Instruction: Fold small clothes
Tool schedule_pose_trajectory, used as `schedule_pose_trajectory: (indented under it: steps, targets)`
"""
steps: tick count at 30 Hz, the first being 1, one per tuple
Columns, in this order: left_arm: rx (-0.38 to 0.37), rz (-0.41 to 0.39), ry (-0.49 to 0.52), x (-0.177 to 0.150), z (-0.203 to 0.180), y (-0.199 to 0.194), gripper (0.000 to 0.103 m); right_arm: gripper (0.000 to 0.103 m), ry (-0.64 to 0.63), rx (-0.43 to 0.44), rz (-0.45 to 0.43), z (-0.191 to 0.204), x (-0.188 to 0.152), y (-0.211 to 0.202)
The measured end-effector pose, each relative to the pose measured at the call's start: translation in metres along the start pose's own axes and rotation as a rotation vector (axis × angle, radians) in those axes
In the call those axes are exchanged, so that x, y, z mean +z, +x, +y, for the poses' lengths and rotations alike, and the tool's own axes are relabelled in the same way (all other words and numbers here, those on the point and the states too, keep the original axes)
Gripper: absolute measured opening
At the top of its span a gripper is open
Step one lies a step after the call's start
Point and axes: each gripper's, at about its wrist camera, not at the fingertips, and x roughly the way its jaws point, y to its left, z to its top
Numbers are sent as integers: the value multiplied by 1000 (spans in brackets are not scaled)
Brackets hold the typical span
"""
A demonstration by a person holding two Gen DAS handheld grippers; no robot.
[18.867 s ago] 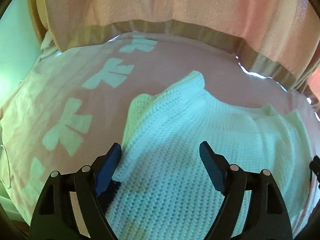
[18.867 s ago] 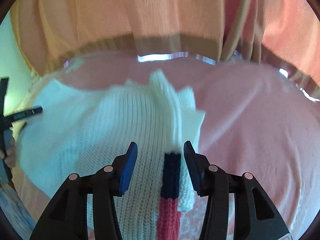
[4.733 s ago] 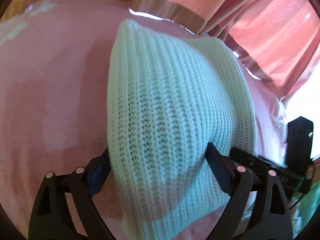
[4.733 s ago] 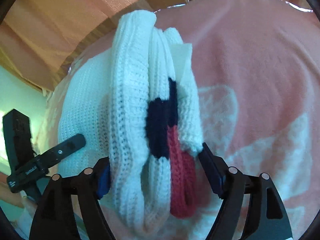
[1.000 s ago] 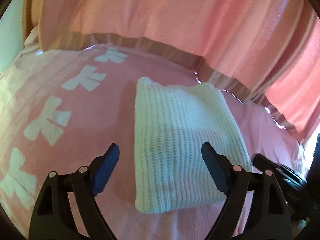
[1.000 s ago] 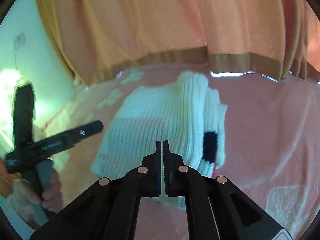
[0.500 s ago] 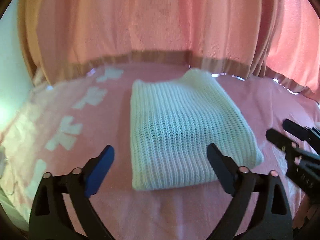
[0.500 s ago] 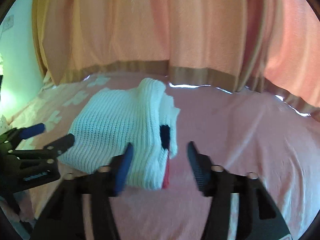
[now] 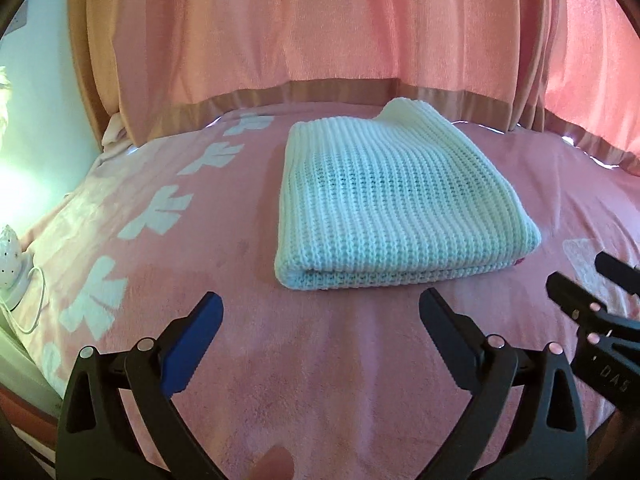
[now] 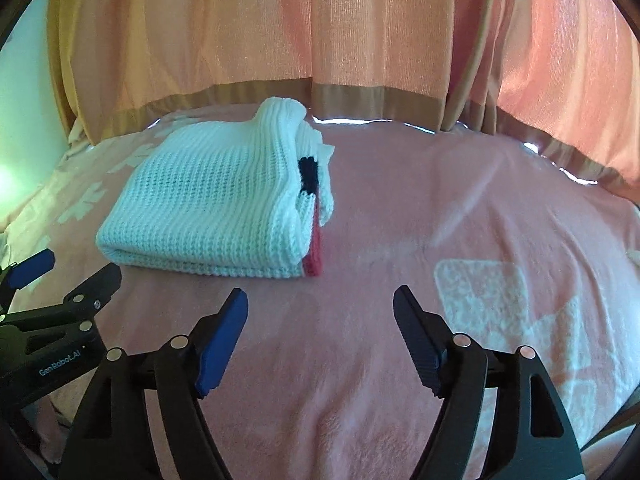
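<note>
Taking the folded white knit sweater as your ref pt, and going L to R: far L of it, at the bed edge, a small white dotted lamp w/ its cord; btwn that and the sweater, a row of white bow prints on the pink blanket. Your left gripper hangs low over the blanket on the near side of the sweater, aimed level at its folded front edge, apart from it, jaws wide apart and holding nothing; a fingertip shows at the bottom of that view. The sweater itself lies flat in a neat rectangle mid-bed, fold edge facing you, back end near the pink curtain. On its R side the layers show open: a navy patch and a red rib strip peek out. Your right gripper sits near and R of the sweater, also level, not touching it, jaws spread wide w/ nothing btwn them. Each gripper shows at the edge of the other's view, side by side.
</note>
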Motion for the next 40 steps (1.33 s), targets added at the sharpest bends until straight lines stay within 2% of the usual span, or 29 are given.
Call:
schedule_pose_trajectory:
  steps: [15,37,40]
  targets:
    - [-33,6,-64,4,1,1,96,73,-12,5,10,9,-10,3]
    - [4,-1,-34,-1,-6,4,97,73,-7,11,-4,8,-10,1]
    - [12,-7,-5,-2,-7,4,97,74,-6,8,-5,6,-11,1]
